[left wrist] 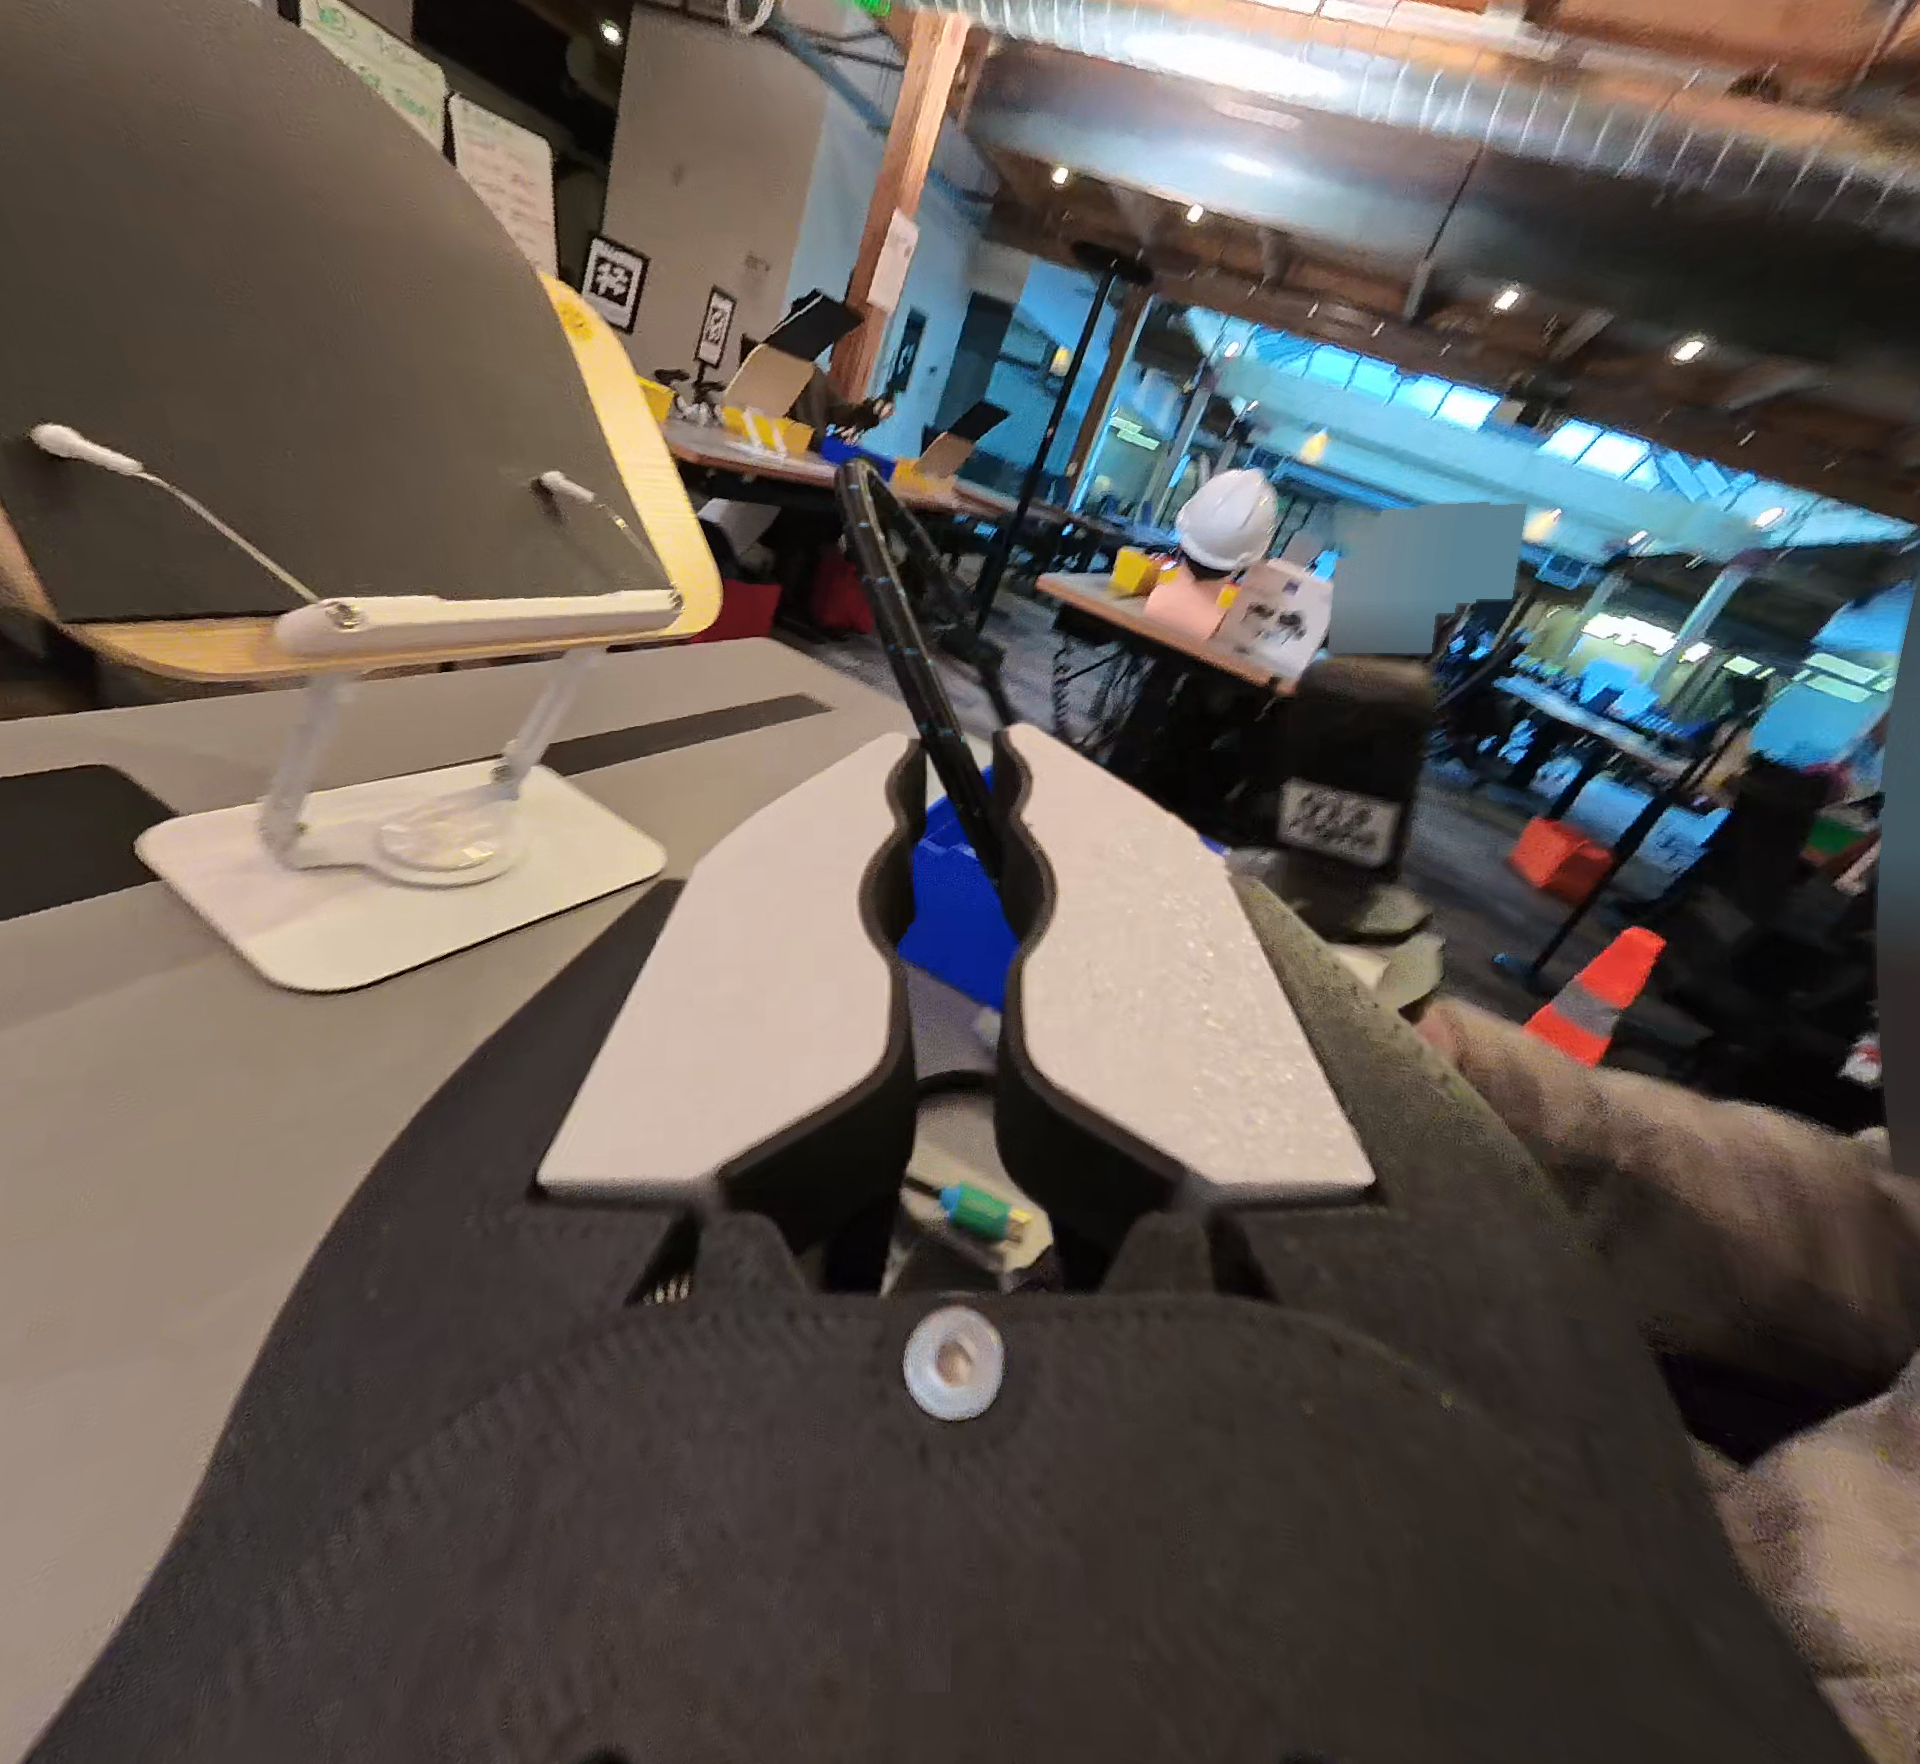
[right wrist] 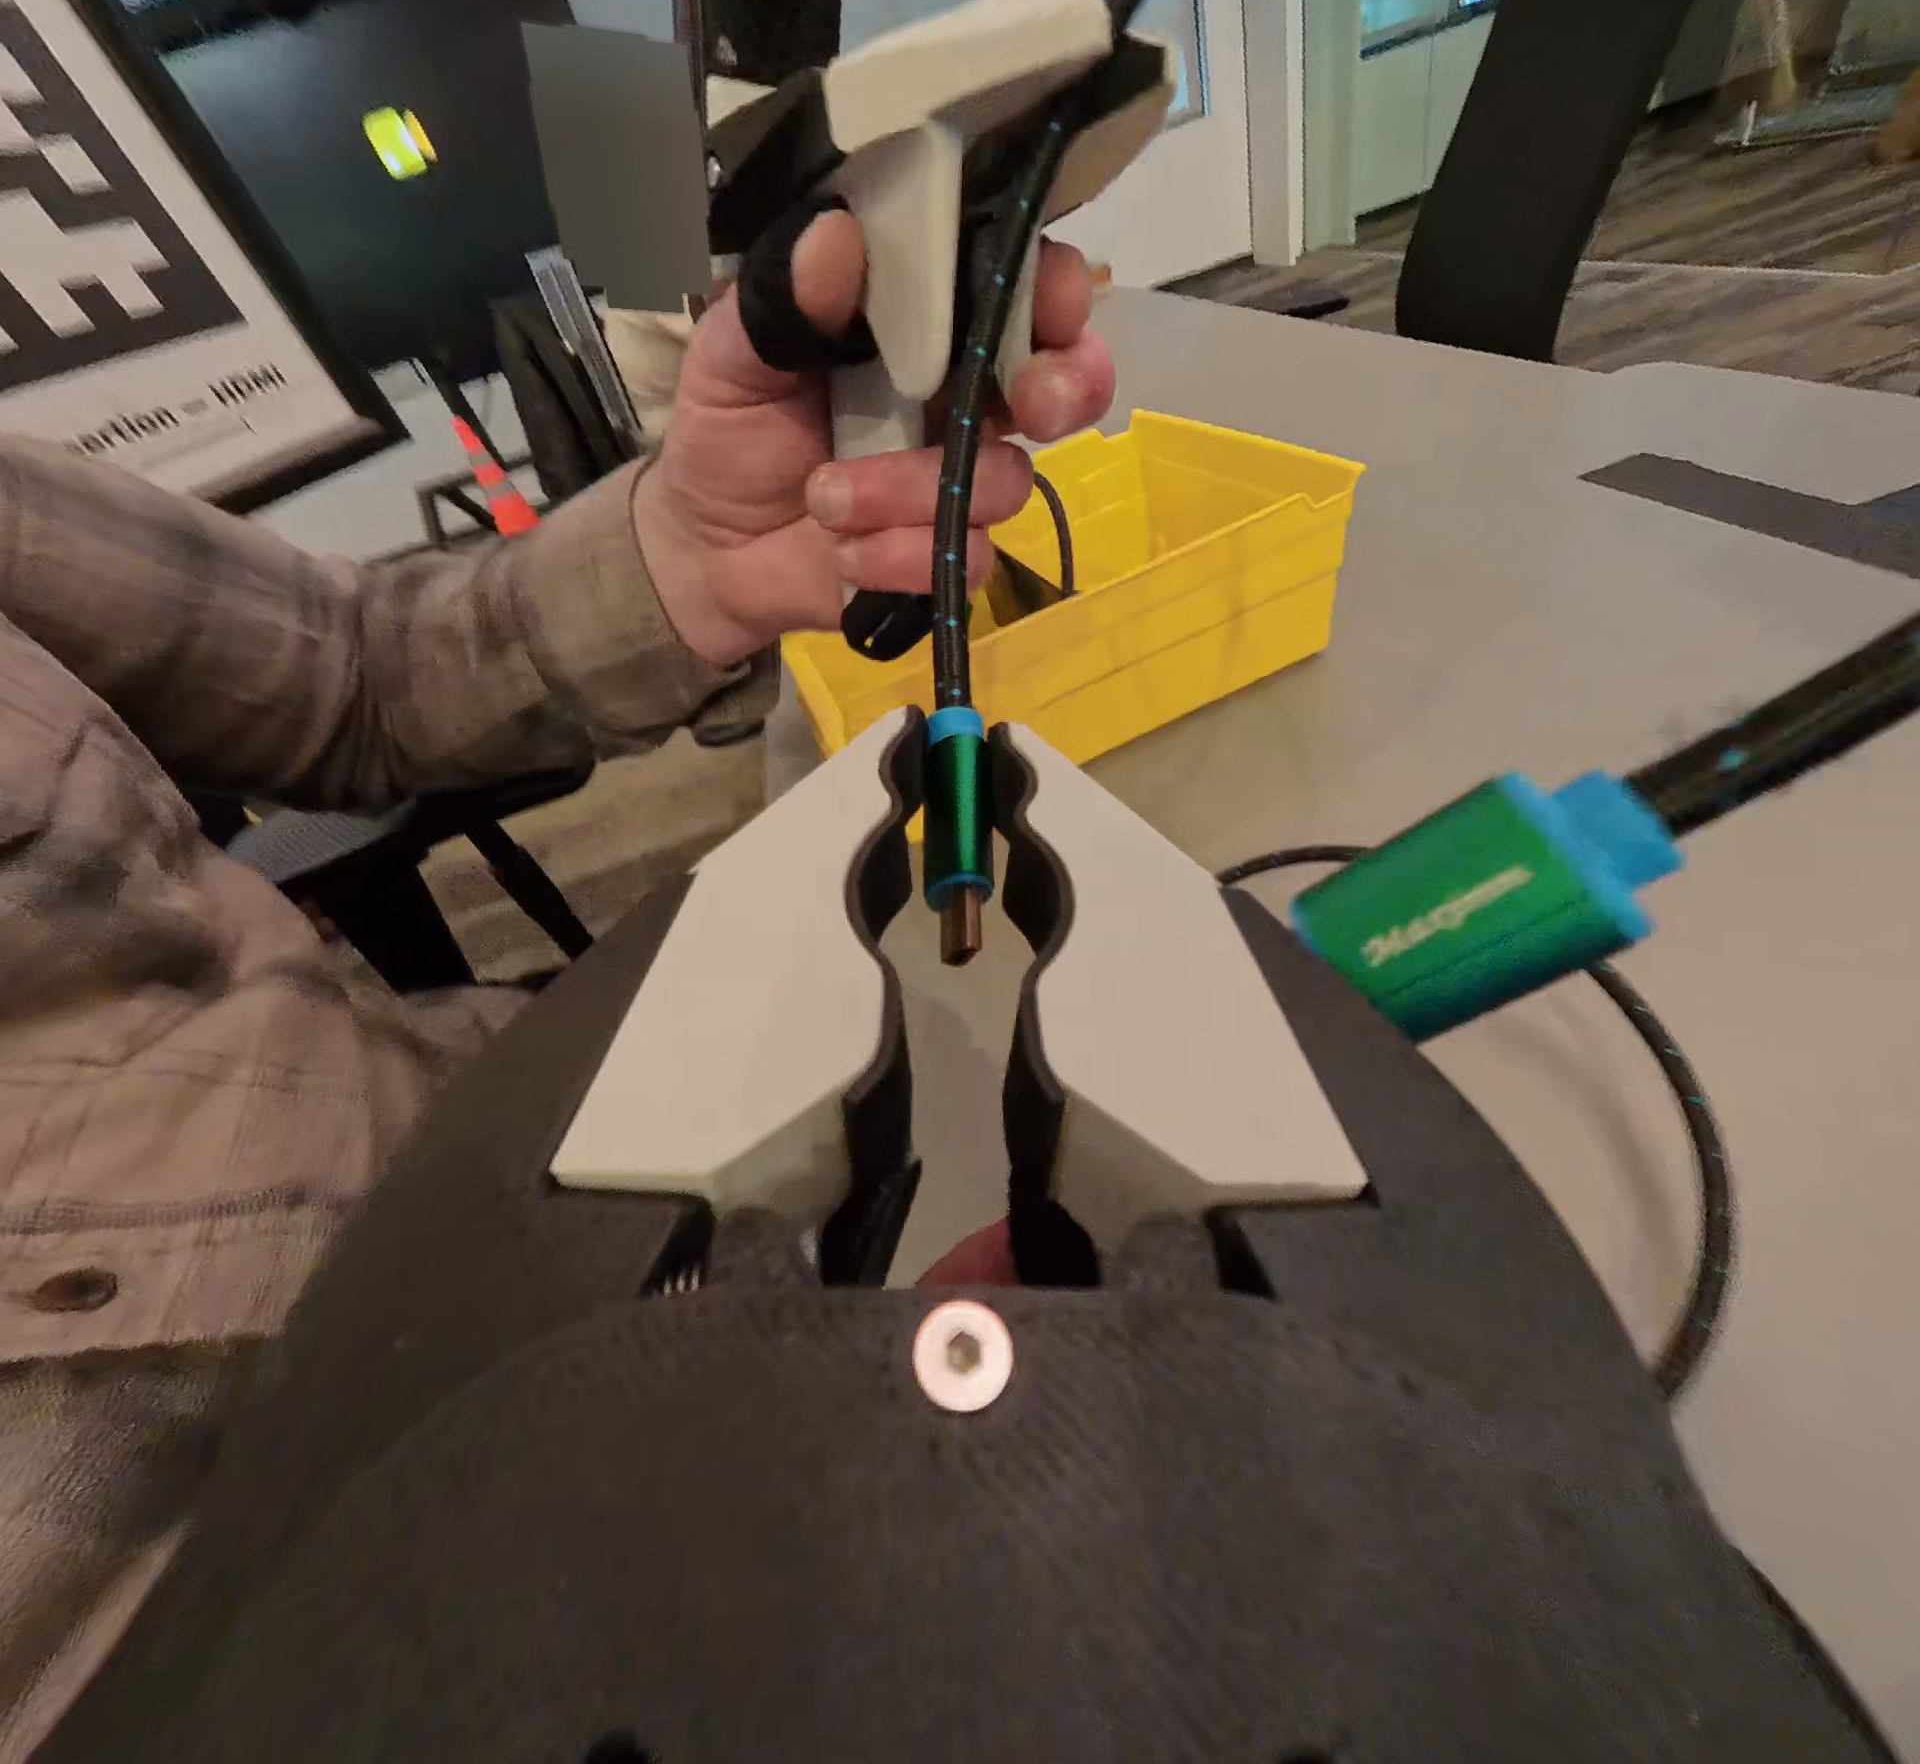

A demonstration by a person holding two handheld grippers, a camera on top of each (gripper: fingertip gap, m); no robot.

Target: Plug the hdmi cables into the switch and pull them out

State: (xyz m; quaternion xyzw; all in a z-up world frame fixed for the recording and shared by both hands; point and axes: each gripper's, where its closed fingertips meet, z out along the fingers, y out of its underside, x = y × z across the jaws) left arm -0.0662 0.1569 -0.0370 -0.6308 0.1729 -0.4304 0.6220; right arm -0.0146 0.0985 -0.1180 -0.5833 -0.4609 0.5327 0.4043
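Observation:
My right gripper (right wrist: 956, 758) is shut on the green metal plug (right wrist: 954, 815) of a black braided HDMI cable (right wrist: 951, 571), whose gold tip points back toward the camera. The cable runs up into my left gripper (right wrist: 987, 280), which a hand holds above a yellow bin. In the left wrist view my left gripper (left wrist: 961, 769) is shut on the same black cable (left wrist: 904, 592), which rises from between its fingertips. A second green plug (right wrist: 1475, 914) with a blue collar shows blurred, close on the right. No switch is in view.
A yellow bin (right wrist: 1247, 551) stands on the grey table (right wrist: 1507, 488). A white laptop stand (left wrist: 405, 862) holding a board is on the table at left. A blue bin (left wrist: 956, 925) shows between my left fingers. A cable loop (right wrist: 1704, 1195) lies on the table. An orange cone (left wrist: 1595, 987) stands on the floor. Across from one pair of fingers to the other is roughly 12 cm.

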